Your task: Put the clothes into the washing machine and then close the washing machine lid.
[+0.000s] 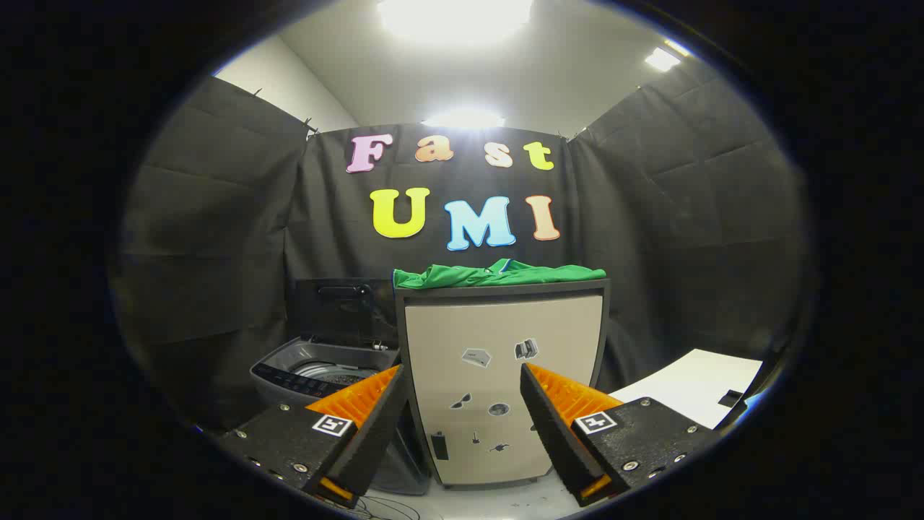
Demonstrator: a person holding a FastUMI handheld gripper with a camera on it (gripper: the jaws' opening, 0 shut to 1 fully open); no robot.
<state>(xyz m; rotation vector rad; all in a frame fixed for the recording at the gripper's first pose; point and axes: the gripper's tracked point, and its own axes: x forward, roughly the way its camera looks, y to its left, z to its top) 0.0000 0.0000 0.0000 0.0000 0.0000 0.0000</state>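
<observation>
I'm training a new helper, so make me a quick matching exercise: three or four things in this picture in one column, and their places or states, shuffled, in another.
Things:
1. green clothes
2. washing machine lid
3. claw
4. cabinet

Places or states:
A. open, nothing between its fingers
B. raised, standing up behind the tub
C. lying on top of the cabinet
D. standing just right of the washing machine, ahead of the fingers

Pairs: 1-C, 2-B, 3-A, 4-D
</observation>
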